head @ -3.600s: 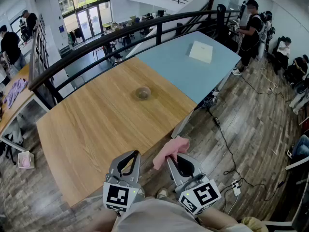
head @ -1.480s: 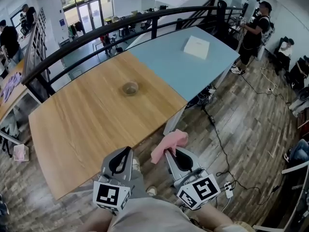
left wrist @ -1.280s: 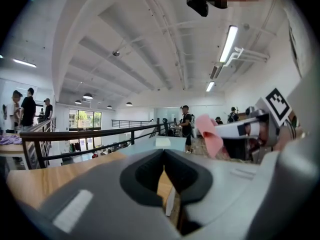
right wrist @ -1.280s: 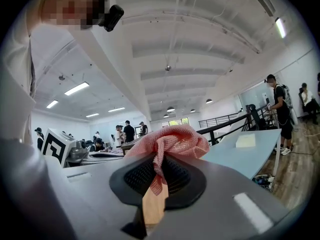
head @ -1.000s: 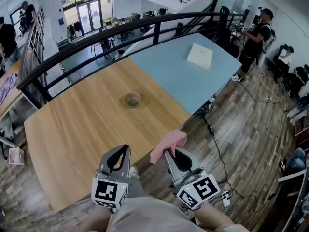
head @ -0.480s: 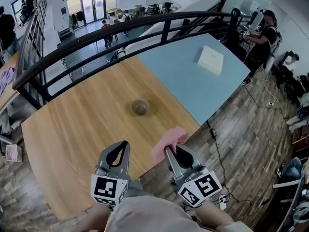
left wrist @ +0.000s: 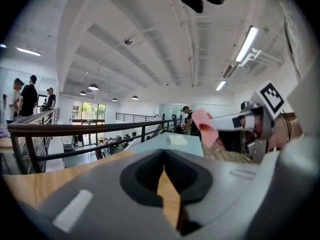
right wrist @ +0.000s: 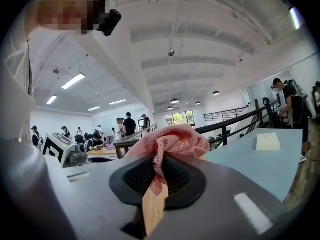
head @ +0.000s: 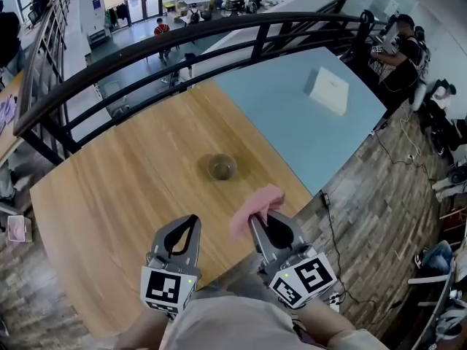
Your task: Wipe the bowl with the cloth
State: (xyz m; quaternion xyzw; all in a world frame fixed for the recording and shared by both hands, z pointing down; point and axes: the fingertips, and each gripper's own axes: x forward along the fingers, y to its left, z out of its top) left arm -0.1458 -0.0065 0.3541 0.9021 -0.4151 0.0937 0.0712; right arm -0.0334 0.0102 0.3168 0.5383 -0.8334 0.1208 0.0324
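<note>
While the left hand-held gripper (head: 193, 222) is closed and empty, the right hand-held gripper (head: 257, 220) clamps the cloth (head: 255, 203), lower centre.

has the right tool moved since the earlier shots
Yes: the right tool with the pink cloth was short of the wooden table; now it reaches over its edge, toward the bowl.

Grey left claw (head: 193, 219), grey right claw (head: 252, 222)
</note>
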